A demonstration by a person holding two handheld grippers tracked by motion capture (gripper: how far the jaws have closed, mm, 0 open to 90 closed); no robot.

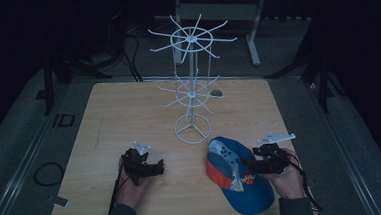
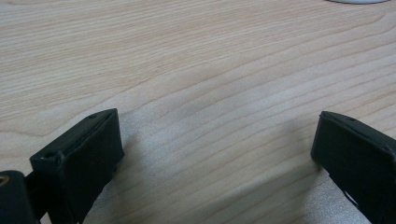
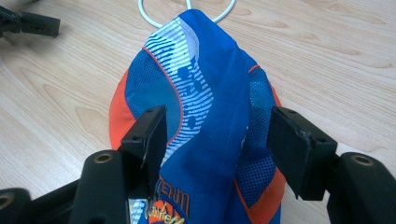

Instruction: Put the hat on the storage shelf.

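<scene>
A blue and orange cap (image 1: 239, 180) lies on the wooden table (image 1: 123, 111) at the front right, crumpled with its crown ridge up. My right gripper (image 1: 246, 165) is over its right side. In the right gripper view that gripper (image 3: 217, 144) is open, with its jaws on either side of the cap's (image 3: 210, 60) raised blue fold and close against the fabric. My left gripper (image 1: 156, 167) rests at the front left, held by a hand. Its jaws stand wide apart over bare wood, so the left gripper (image 2: 215, 154) is open with nothing in it.
A white wire display rack (image 1: 192, 82) with two tiers of radial hooks stands mid-table on a ring base (image 1: 192, 130), just behind the cap. The base ring (image 3: 144, 14) shows beyond the cap. Dark floor, cables and stands surround the table.
</scene>
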